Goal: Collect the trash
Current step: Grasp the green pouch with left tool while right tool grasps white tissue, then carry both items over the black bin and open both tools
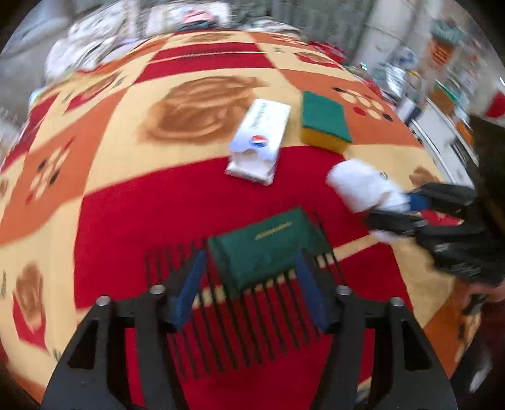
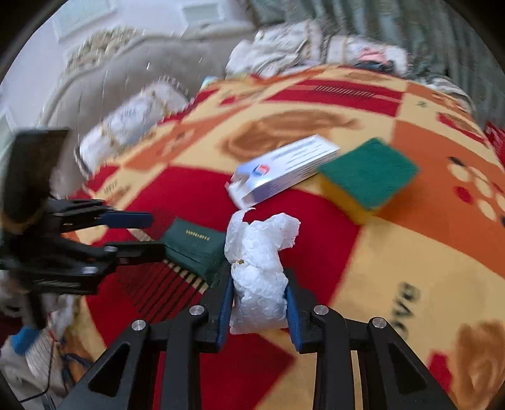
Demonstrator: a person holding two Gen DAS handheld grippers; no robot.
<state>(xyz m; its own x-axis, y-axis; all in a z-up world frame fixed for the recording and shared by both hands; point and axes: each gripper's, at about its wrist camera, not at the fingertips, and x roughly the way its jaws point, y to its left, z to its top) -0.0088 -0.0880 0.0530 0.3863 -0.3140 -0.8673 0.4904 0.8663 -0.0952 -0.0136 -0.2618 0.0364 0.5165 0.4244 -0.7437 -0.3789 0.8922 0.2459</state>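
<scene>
A patterned blanket (image 1: 132,148) in red, orange and cream squares, with brown rose motifs and black stripe bands, covers the work surface. In the right wrist view a grey upholstered sofa (image 2: 104,94) with a patterned cushion (image 2: 132,120) stands beyond its far left edge, and grey-green curtains (image 2: 394,28) hang behind. In the left wrist view, blurred shelving with mixed goods (image 1: 442,82) fills the upper right.

Four items lie or are held over the blanket. A white carton (image 1: 260,142), open at its near end, bears a round red-and-blue logo and lines of print too blurred to read. Just beside it to the right lies a scouring sponge (image 1: 325,121), green pad uppermost on a yellow body. A dark green packet (image 1: 268,249) with one line of gold lettering, illegible, lies between the open fingers of the left gripper (image 1: 249,284); contact between its blue pads and the packet cannot be determined. The jaws stand well apart.

The right gripper (image 2: 258,302) is clamped on a crumpled white tissue (image 2: 258,268), pinched between its blue pads (image 2: 225,306), with the wad projecting forward past the fingertips. The tissue is near the carton's open end and just right of the green packet. Partial black letters are printed on the blanket's lower right.
</scene>
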